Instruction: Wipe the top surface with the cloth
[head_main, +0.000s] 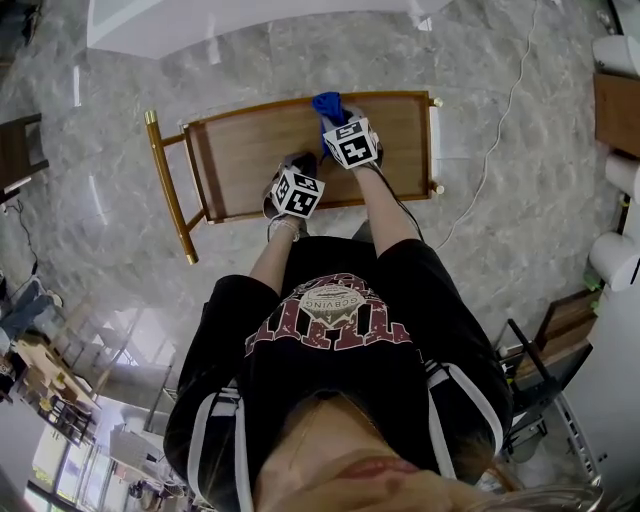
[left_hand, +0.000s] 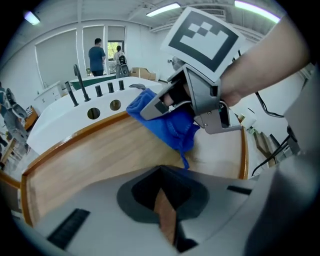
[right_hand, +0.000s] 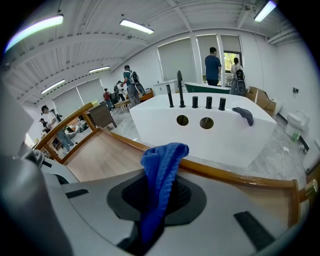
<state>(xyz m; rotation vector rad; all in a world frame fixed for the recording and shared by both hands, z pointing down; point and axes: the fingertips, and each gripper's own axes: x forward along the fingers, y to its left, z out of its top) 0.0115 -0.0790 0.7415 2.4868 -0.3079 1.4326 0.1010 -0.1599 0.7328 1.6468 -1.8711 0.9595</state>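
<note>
Hanging from the right gripper (right_hand: 159, 200), the blue cloth (right_hand: 162, 170) is clenched between its jaws as a bunched fold. It sits over the far right part of the tabletop (head_main: 250, 150), close to the far rim. The left gripper view shows the loose end drooping toward the wood; contact cannot be confirmed. The left gripper (left_hand: 161, 187) is closed and empty, with only wood visible behind its tips, and is held above the near edge.

Progress assessment: the wood shows no streaks or residue, so no wiped area can be identified. Nearly the whole tabletop, especially the left part, appears to remain.

The tabletop is pale wood with a raised rim on a gold-coloured frame. Grey marble floor (head_main: 120, 250) surrounds it. A white counter (right_hand: 200, 125) with black taps stands just beyond it, and people stand farther back.
</note>
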